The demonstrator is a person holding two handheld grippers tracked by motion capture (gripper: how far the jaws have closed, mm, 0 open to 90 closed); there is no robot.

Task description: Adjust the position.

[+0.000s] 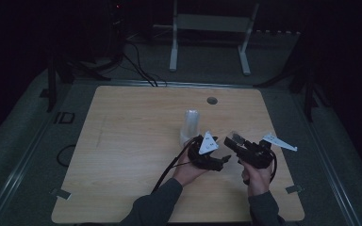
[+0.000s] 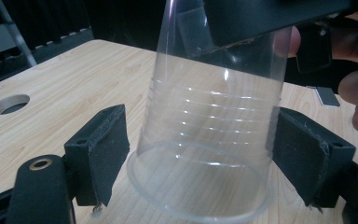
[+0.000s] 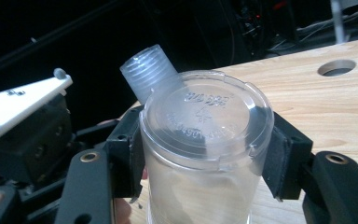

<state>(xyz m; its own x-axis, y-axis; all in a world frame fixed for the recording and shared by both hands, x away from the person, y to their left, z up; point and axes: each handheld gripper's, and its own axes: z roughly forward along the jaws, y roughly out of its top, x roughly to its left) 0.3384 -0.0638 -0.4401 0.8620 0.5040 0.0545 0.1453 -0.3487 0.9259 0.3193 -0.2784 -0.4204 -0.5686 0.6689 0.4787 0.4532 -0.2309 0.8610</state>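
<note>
The right gripper (image 3: 205,154) is clamped on the base end of a clear plastic cup (image 3: 204,140) held above the table (image 1: 122,141). The left gripper (image 2: 200,158) stands open around its rim end, one pad (image 2: 106,144) apart. The cup is judged light, thin, slippery, easily crushed; ribbed walls suit gripping. Two cups are counted, one (image 1: 191,123) behind.

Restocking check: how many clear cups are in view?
2: a cup in the right tool, flanked by the left tool; another cup on the table behind, perhaps a stack hiding more.
</note>
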